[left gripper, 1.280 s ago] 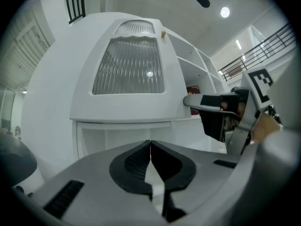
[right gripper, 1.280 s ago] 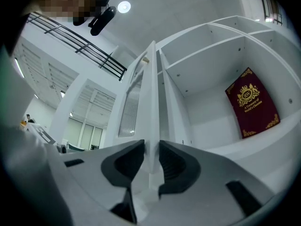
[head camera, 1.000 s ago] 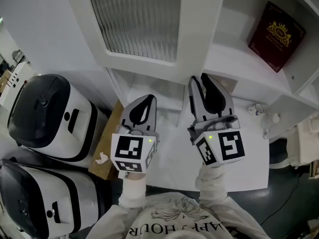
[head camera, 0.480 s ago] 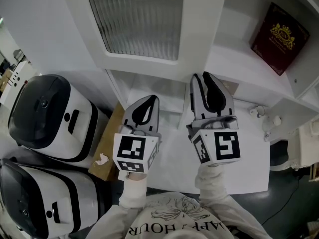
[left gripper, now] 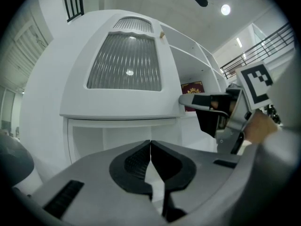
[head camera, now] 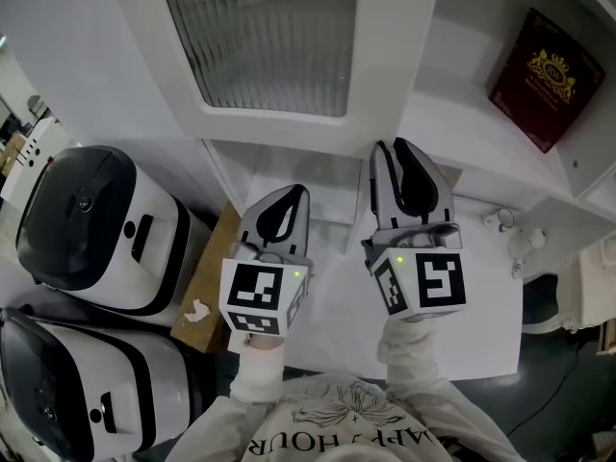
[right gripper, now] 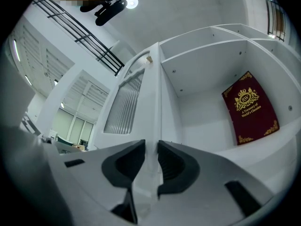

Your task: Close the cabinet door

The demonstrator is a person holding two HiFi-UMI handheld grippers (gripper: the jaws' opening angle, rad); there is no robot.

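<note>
The white cabinet door (head camera: 269,37) with a ribbed glass panel stands swung open, left of the open shelves. My right gripper (head camera: 390,148) is at the door's lower free edge. In the right gripper view (right gripper: 151,147) the jaws stand nearly together with the door's (right gripper: 124,102) white edge pinched between them. My left gripper (head camera: 294,192) hangs lower and to the left, below the door, shut on nothing; its jaws meet (left gripper: 150,147) with the door (left gripper: 124,65) ahead. A dark red book (head camera: 544,65) leans inside the open shelf (right gripper: 247,107).
Two white and black appliances (head camera: 91,224) (head camera: 67,383) stand at the left, with a cardboard box (head camera: 207,277) beside them. A white table (head camera: 481,306) lies under the grippers, with small white items (head camera: 500,219) at its right. Lower open compartments (head camera: 289,176) sit below the door.
The right gripper and the door's free edge have shifted slightly to the right. The left gripper has hardly moved.
</note>
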